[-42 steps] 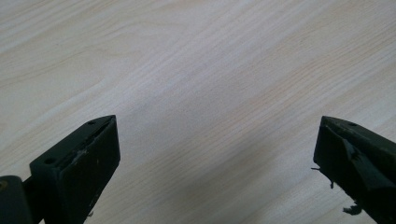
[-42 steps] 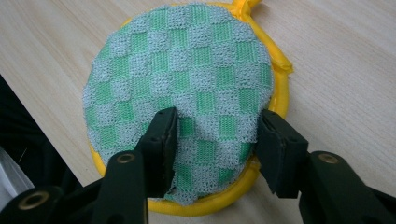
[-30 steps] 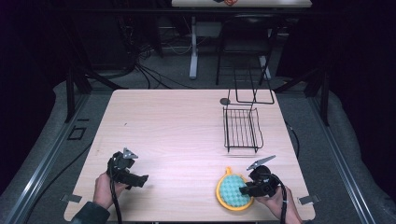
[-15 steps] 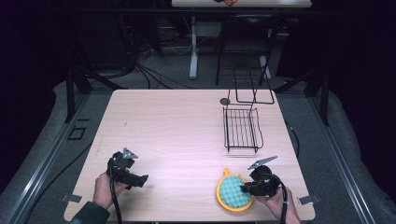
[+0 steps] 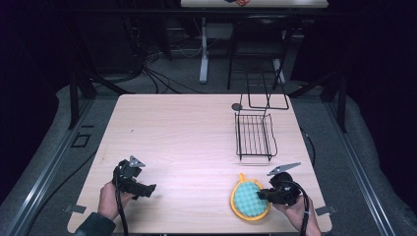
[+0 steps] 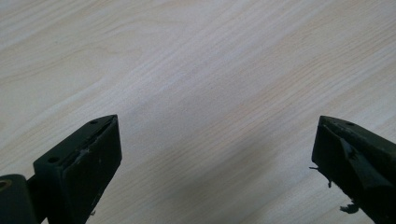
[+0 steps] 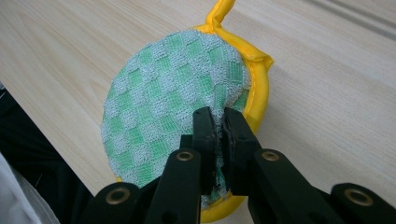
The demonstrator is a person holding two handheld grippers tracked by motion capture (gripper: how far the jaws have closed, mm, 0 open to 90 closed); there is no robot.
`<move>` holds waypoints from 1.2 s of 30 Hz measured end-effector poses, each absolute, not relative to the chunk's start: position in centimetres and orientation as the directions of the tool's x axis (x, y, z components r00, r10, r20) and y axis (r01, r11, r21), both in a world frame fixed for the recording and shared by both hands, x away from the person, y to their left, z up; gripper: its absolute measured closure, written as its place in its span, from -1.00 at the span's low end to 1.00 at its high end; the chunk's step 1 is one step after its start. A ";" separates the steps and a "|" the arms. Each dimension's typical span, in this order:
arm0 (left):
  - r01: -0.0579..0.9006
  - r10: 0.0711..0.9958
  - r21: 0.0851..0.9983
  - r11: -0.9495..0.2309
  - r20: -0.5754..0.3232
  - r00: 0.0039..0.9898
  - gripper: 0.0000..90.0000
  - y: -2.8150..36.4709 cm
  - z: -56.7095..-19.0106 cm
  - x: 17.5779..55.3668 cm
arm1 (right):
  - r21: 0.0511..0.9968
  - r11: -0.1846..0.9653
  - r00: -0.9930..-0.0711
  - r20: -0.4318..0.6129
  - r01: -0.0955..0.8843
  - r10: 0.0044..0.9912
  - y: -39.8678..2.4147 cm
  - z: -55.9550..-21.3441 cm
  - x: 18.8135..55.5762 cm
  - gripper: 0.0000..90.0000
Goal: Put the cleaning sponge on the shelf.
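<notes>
A round pot holder, green-checked with a yellow rim and loop, lies near the table's front right. My right gripper is shut on its near edge, the cloth pinched between the two black jaws. Over at the front left my left gripper stands open just above bare wood, with nothing between its jaws. A hand holds each gripper.
A black wire basket stands on the right half of the wooden table, with a thin wire frame upright behind it. A small dark disc lies by the far edge. The front table edge runs close beside the pot holder.
The right gripper has shifted slightly with the pot holder in it. The left gripper stays where it was.
</notes>
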State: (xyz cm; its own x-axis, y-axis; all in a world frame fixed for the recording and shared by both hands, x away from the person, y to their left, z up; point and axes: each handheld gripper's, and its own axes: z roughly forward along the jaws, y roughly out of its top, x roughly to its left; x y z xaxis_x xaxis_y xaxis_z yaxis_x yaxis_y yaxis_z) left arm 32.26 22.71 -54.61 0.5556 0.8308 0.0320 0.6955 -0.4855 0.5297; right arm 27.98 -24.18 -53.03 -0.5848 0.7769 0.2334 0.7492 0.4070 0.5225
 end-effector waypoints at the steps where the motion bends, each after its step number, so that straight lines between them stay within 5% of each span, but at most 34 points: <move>1: 0.696 0.831 0.528 -0.487 0.033 0.556 -0.96 22.7 -54.6 32.3 | 0.531 0.404 -0.589 0.237 0.745 0.773 -24.3 -52.7 27.9 0.90; 36: 0.703 0.833 0.518 -0.487 0.033 0.553 -0.96 22.7 -54.7 32.3 | 0.611 0.378 -0.595 0.193 0.695 0.780 -25.7 -49.6 27.1 0.90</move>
State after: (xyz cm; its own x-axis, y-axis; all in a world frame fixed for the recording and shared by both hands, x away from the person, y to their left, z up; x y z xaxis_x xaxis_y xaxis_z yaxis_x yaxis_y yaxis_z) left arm 32.28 22.67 -54.73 0.5530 0.8325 0.0331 0.7027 -0.4874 0.5183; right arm 27.14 -25.73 -49.59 -0.5946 0.7804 0.1934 0.6951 0.3781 0.6114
